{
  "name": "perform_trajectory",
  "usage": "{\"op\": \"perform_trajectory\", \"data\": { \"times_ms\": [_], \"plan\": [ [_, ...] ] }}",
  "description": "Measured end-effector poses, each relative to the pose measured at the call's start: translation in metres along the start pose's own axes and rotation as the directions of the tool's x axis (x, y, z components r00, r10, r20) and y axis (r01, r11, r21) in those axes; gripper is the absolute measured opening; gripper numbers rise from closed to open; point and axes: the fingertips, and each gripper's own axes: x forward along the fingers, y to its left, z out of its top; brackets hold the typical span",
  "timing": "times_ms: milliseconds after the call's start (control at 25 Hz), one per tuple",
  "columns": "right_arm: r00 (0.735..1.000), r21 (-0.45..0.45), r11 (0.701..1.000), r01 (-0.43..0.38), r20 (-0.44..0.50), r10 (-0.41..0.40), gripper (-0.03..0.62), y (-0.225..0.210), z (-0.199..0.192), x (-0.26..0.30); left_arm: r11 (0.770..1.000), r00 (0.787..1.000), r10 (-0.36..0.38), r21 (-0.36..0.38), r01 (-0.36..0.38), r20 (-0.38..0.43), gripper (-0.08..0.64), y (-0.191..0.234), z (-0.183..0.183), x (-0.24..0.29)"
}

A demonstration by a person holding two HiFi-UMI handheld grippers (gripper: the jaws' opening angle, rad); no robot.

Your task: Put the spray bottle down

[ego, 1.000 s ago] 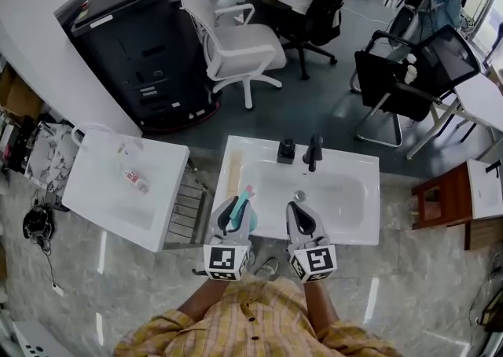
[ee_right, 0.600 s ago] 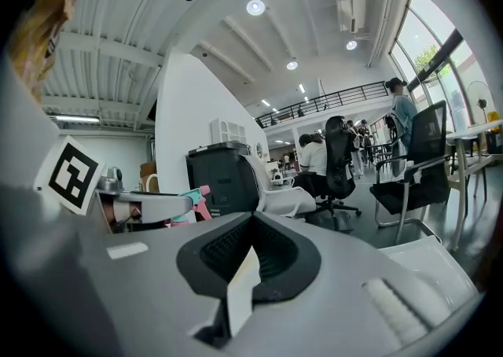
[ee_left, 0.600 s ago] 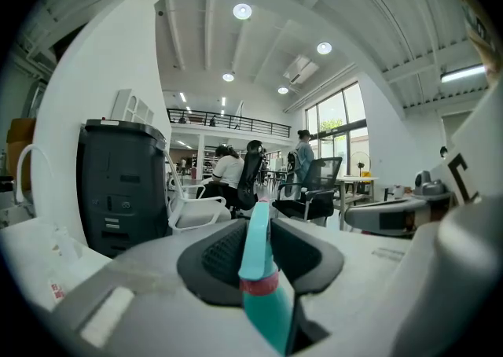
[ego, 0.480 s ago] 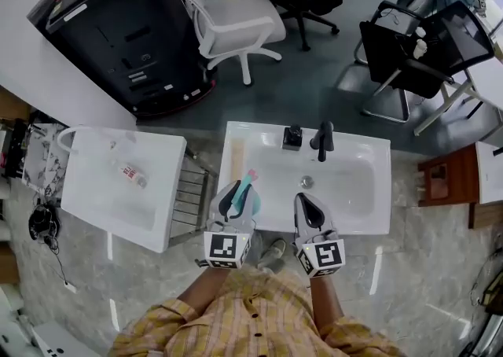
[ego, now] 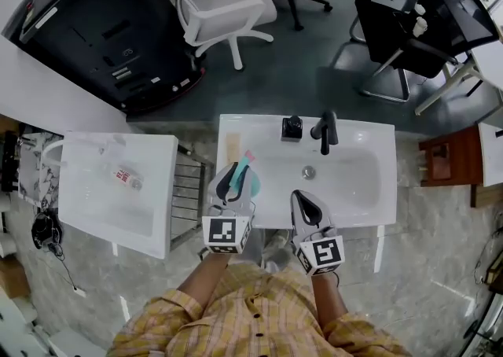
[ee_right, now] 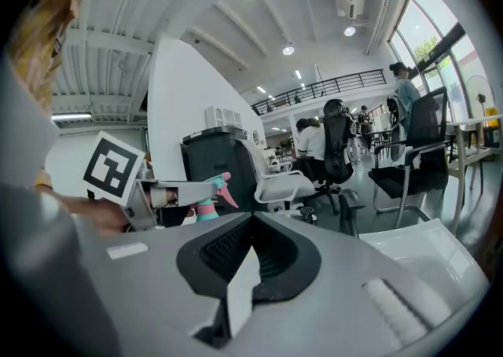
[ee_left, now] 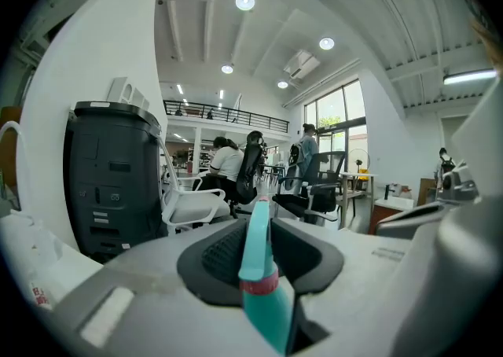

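A teal spray bottle (ego: 251, 183) with a pink nozzle is held over the left end of the white sink (ego: 377, 140). My left gripper (ego: 234, 180) is shut on it. In the left gripper view the bottle (ee_left: 262, 275) stands upright between the black pads (ee_left: 217, 255). My right gripper (ego: 307, 205) hovers over the sink's front edge, jaws together and empty. From the right gripper view (ee_right: 252, 220), the bottle (ee_right: 207, 200) and the left gripper's marker cube (ee_right: 115, 168) show to the left.
A black faucet (ego: 327, 130) and a black dispenser (ego: 291, 127) stand at the sink's back rim. A white counter (ego: 86, 214) with a small bottle (ego: 125, 177) lies to the left. Beyond are a black machine (ego: 86, 29), office chairs (ego: 224, 1) and a brown stool (ego: 445, 173).
Both grippers have sunk and moved a little forward over the sink's front edge. The left one still grips the spray bottle.
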Motion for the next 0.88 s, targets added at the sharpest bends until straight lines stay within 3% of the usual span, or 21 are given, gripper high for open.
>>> {"op": "perform_trajectory", "data": {
  "times_ms": [880],
  "plan": [
    [0.997, 0.023, 0.999, 0.04, -0.073, -0.038, 0.002, -0.013, -0.023, 0.02, 1.0, 0.996, -0.02, 0.004, 0.021, -0.091, 0.107, 0.032, -0.03, 0.095]
  ]
}}
